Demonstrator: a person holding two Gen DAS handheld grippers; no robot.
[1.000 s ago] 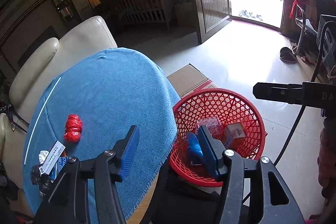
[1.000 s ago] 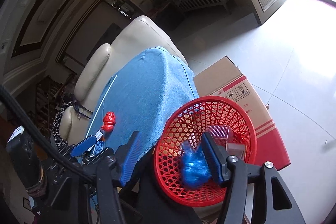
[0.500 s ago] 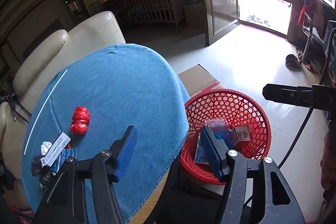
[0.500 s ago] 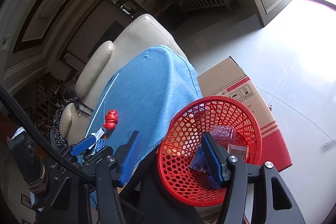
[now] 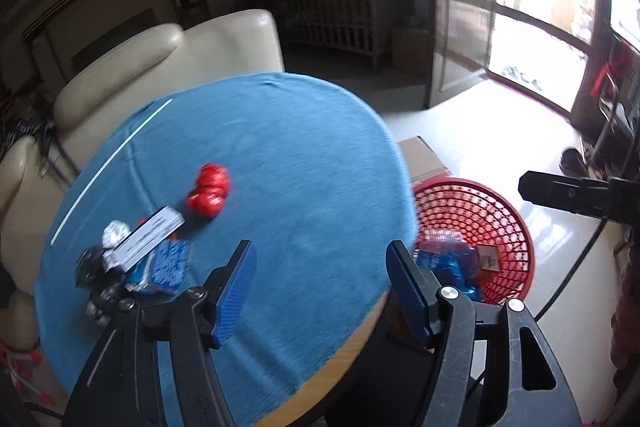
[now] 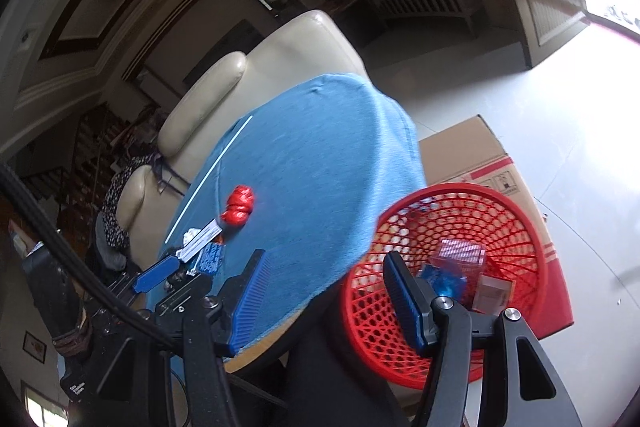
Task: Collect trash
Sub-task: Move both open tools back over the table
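A crumpled red wrapper (image 5: 209, 191) (image 6: 239, 205) lies on the blue-clothed round table (image 5: 280, 155) (image 6: 312, 155). Left of it lie a white card (image 5: 150, 238), a blue packet (image 5: 166, 265) and foil scraps (image 5: 113, 233). The red mesh basket (image 5: 508, 227) (image 6: 516, 227) stands beside the table on the right and holds a blue wrapper (image 6: 442, 277), a clear box (image 6: 460, 251) and a small carton (image 5: 487, 257). My left gripper (image 5: 322, 291) is open and empty above the table's near edge. My right gripper (image 6: 324, 299) is open and empty between table edge and basket.
A cream sofa (image 5: 168, 63) stands behind the table. A cardboard box (image 6: 480, 155) sits on the floor beside the basket. A white straw (image 5: 108, 163) lies across the cloth. Shoes (image 5: 572, 159) lie on the tiled floor near the doorway.
The left gripper has swung left from over the basket to over the table, bringing the trash pile closer. The blue wrapper now lies in the basket. The right gripper shifted slightly left.
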